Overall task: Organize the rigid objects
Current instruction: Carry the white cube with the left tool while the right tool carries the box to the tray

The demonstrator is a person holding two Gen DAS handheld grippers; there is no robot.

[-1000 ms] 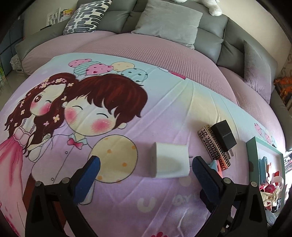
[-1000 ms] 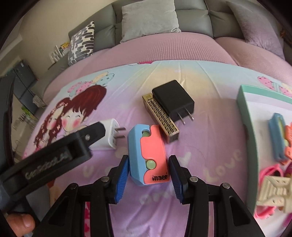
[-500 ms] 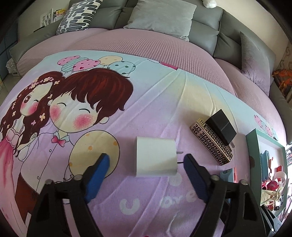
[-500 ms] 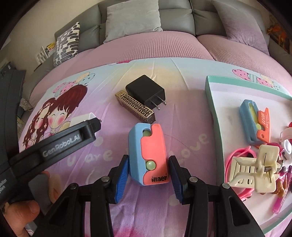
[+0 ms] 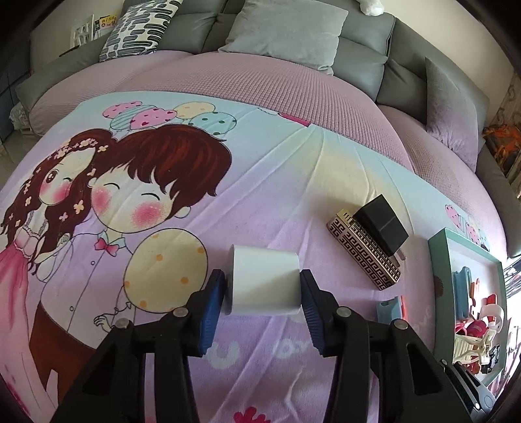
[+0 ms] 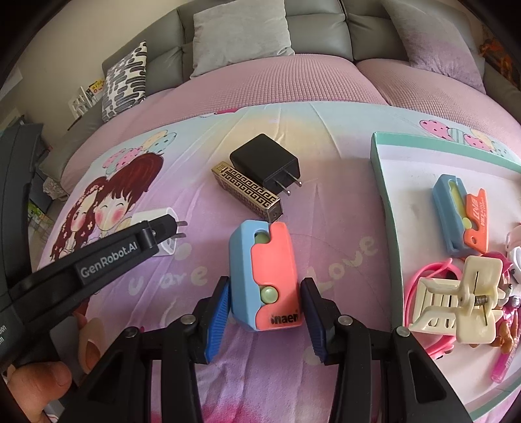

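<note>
My left gripper [image 5: 262, 293] is shut on a white plug charger [image 5: 263, 283], its pads against both sides; the charger also shows in the right wrist view [image 6: 159, 234] behind the left gripper's finger. My right gripper [image 6: 264, 302] is shut on a blue and coral box cutter [image 6: 263, 273], held over the cartoon blanket. A black plug charger [image 6: 265, 162] lies on a gold patterned box [image 6: 247, 188] further back. The white tray with a teal rim [image 6: 379, 182] lies to the right.
The tray holds another blue and coral cutter [image 6: 459, 218], a cream hair claw [image 6: 456, 302], pink bands and small toys. Grey and patterned cushions line the sofa back [image 5: 286, 29]. The black charger [image 5: 381, 224] and gold box [image 5: 364, 253] lie right of the left gripper.
My left gripper moved forward around the white charger and closed on it. My right gripper kept its hold on the cutter and swung right, bringing the tray more into view.
</note>
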